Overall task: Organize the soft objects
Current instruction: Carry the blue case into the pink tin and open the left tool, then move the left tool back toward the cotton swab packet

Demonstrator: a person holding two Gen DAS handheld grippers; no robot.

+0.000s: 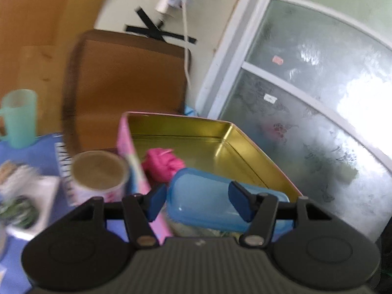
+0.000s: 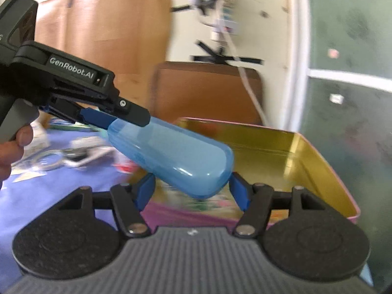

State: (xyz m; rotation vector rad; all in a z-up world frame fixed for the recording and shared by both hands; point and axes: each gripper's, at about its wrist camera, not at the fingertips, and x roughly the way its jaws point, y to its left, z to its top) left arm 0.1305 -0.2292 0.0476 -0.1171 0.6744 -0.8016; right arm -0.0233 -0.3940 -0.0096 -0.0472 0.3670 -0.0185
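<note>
A long, see-through blue plastic case (image 2: pixel 176 156) hangs over a pink metal tin with a shiny gold inside (image 2: pixel 306 161). The left gripper (image 2: pixel 122 120) comes in from the left and pinches one end of the case. The right gripper (image 2: pixel 193 191) is spread wide, with the case's round end between its blue fingers (image 2: pixel 238 192). A purple-blue tablecloth (image 2: pixel 61 183) lies beneath.

Surface covered by blue-violet cloth (image 1: pixel 49 147). On it, at far left edge: translucent mint-green plastic mug with handle (image 1: pixel 19 118). Nearer: round cardboard tub with pink-patterned wall (image 1: pixel 100 175), touching pink side of rectangular metal tin with gold interior (image 1: pixel 220 132). At left: white packet with green print (image 1: pixel 22 203), blurred. Right wrist view showed same cloth (image 2: pixel 61 186) bearing clear plastic-wrapped items (image 2: pixel 61 156), too blurred to identify.
</note>
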